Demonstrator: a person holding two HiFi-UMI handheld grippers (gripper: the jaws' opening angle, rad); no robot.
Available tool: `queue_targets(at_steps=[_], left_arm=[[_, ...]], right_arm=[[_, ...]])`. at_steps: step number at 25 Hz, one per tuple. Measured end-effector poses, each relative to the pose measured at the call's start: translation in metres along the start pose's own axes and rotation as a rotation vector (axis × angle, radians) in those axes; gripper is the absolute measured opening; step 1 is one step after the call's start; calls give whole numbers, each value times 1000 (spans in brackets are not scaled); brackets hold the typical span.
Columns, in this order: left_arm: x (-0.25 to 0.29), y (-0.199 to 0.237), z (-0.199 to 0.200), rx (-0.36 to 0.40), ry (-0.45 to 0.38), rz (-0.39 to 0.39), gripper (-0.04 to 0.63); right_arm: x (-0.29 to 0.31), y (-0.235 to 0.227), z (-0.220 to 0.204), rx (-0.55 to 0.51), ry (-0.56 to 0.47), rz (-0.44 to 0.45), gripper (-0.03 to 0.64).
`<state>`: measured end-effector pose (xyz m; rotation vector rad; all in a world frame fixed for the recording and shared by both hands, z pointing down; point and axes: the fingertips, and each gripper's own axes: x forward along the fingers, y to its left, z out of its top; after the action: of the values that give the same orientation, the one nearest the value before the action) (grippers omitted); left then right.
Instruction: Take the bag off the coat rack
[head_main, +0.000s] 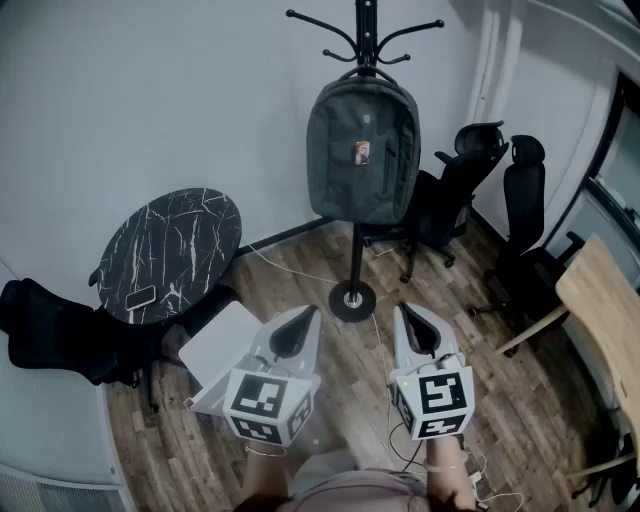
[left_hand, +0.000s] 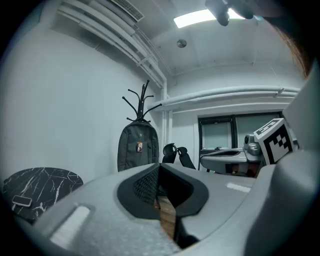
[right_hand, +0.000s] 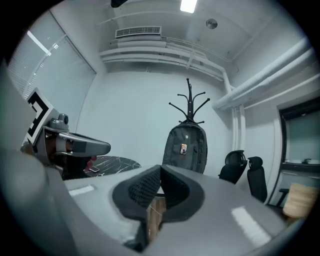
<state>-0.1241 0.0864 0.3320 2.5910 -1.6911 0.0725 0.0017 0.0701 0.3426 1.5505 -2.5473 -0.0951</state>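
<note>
Dark grey woven fabric covers the backpack (head_main: 362, 150), which is hung high on the black coat rack (head_main: 366, 40) against the pale wall, apparently by its top handle, with its bottom held clear of the floor. The task is judged to be at its very start, since the bag is untouched and both tools are held low and well apart from it.

The left gripper (head_main: 298, 325) and the right gripper (head_main: 415, 325) are held side by side and pointed roughly level toward the rack. The jaws of each are seen pressed together in its own view, with nothing caught between them.

For the next move, both grippers would probably have to be raised and carried forward to the top of the bag. One pair of jaws would need to be opened around the handle or a strap. The bag would then have to be lifted up over the curved hook rather than pulled straight out, so that the slim pole is not tipped on its round disc base (head_main: 352, 300).

The backpack looks soft and padded, with a rounded top and a small badge fixed to its front. The gripper shells are of smooth grey moulded plastic, with black ribbed pads. A wood-plank floor (head_main: 300, 275) is seen below. A round black table (head_main: 175, 250) with white marble veining is placed to the left, and black office chairs (head_main: 455, 190) to the right.
</note>
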Motion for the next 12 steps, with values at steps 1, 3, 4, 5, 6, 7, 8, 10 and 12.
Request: queue_targets(at_steps=[1,3,4,5,6,7,8,10,12], left_arm=[[1,-2,0,0,-1,0,8],[4,-6,1,1,-1,-1,8],[5,-8,1,3,0,-3,8],[7,-10,1,7,1,-5,8],[9,-12,2,10,2,-7,8],[11,-15,2,14,3,-11,8],[12,-16,3,16,3,-15,8],[15,-18,5,20,2,-24,8],[19,-18,4,25,4,-30,8]], right_arm=[[-1,-2,0,4,1,0,-6],[-2,-5,-2,9,3,6,-6],[-2,-6,-3,9,2,9,-6],[-3,-7,-4,8,0,11,-6],[-3,-9,-4,6,-3,11,-6],[-3,-10,-3,5,-7,10,-6],[-3,-11,-3,4,-11,9,-6],[-1,-12,-2,3,-26,7,-6],[3,-11,-1,3,-44,7,-6]])
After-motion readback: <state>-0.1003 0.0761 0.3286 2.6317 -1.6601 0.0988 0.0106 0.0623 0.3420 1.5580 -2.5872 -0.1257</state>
